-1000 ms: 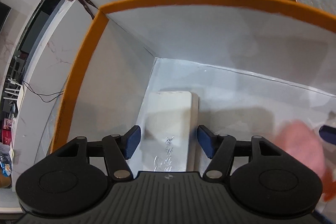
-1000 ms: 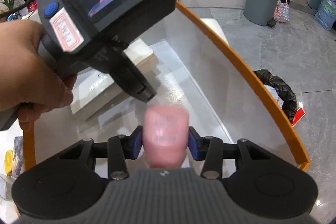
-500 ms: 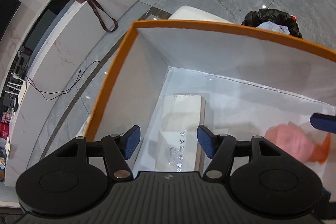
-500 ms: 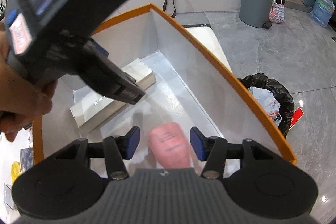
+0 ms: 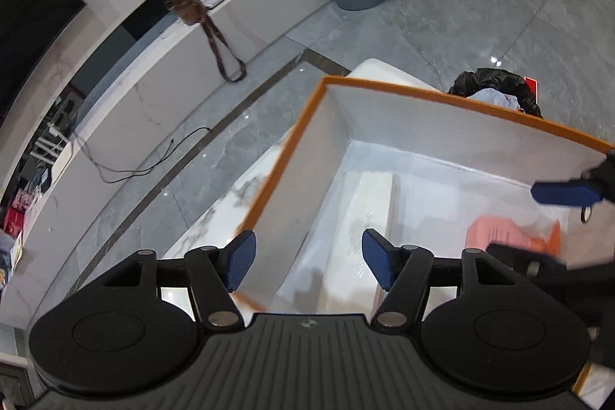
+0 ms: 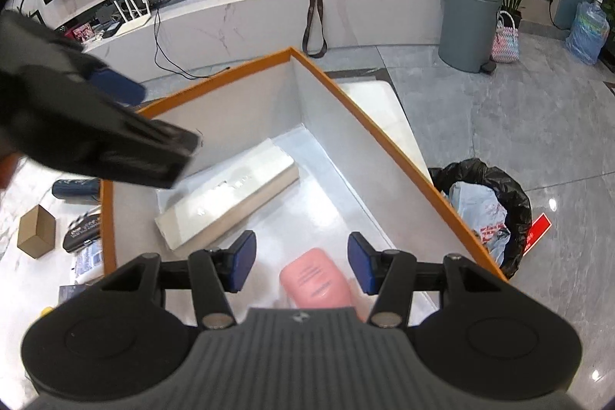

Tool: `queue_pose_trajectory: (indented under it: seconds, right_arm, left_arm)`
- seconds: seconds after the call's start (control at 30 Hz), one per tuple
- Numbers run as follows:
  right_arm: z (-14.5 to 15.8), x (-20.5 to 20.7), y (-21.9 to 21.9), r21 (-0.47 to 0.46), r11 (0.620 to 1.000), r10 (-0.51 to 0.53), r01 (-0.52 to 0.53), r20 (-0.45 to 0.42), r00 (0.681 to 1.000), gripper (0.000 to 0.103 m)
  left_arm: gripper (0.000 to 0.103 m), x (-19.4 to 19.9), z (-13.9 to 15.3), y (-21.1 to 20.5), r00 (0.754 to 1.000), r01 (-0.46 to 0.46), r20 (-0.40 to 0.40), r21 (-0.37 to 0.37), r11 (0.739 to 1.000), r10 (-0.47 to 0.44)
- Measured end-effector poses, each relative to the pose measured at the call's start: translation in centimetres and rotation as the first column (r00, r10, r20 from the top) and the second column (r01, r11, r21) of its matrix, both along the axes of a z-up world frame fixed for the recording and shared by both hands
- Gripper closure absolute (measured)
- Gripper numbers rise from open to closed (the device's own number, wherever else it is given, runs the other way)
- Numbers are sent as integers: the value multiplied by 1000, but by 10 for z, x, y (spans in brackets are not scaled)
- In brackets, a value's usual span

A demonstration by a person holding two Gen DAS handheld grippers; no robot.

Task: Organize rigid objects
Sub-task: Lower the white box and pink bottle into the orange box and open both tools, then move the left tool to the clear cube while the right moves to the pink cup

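Note:
A large white box with an orange rim (image 6: 388, 141) (image 5: 292, 141) stands on the marble table. On its floor lie a long white carton (image 6: 226, 195) (image 5: 369, 202) and a pink bottle (image 6: 317, 279) (image 5: 499, 233). My right gripper (image 6: 301, 262) hangs open above the pink bottle, pads clear of it. My left gripper (image 5: 309, 262) is high over the box's left wall, its jaws opening with nothing between them. Its black body (image 6: 96, 137) crosses the upper left of the right wrist view. A blue pad of the right gripper's fingers (image 5: 565, 193) shows at the right edge of the left wrist view.
On the table left of the box lie a small brown cardboard box (image 6: 36, 231), a dark tube (image 6: 75, 189) and flat packets (image 6: 82, 237). A black-lined waste bin (image 6: 488, 210) stands on the floor right of the box, a grey pedal bin (image 6: 469, 22) farther back by the white counter (image 6: 250, 22).
The right gripper let go of the pink bottle, which now lies on the box floor, and rose. The left gripper lifted up out of the box, away from the white carton.

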State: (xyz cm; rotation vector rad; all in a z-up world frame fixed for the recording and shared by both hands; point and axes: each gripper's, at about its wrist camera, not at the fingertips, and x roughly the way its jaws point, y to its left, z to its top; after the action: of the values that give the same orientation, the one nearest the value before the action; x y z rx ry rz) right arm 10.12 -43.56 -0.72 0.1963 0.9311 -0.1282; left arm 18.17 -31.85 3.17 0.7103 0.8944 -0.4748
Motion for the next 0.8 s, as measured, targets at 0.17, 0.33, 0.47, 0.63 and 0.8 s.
queue_pose_trajectory:
  seconds: [0.17, 0.33, 0.47, 0.63, 0.8]
  right_arm:
    - [11, -6, 8, -7, 1000, 19, -19, 24, 1000, 50]
    - [23, -12, 18, -7, 999, 39, -38, 58, 998, 50]
    - [33, -14, 35, -7, 998, 65, -65, 89, 994, 50]
    - [46, -20, 61, -18, 994, 109, -108, 140, 984, 48]
    - [53, -32, 94, -58, 981, 194, -187, 168, 966, 46]
  left_arm:
    - [28, -11, 12, 32, 999, -45, 13, -21, 999, 46]
    - [28, -26, 19, 64, 995, -97, 18, -53, 994, 98]
    - [28, -40, 23, 92, 991, -134, 18, -66, 989, 136]
    - [25, -63, 24, 131, 981, -191, 18, -131, 973, 195]
    - [25, -91, 12, 172, 967, -250, 9, -183, 951, 256]
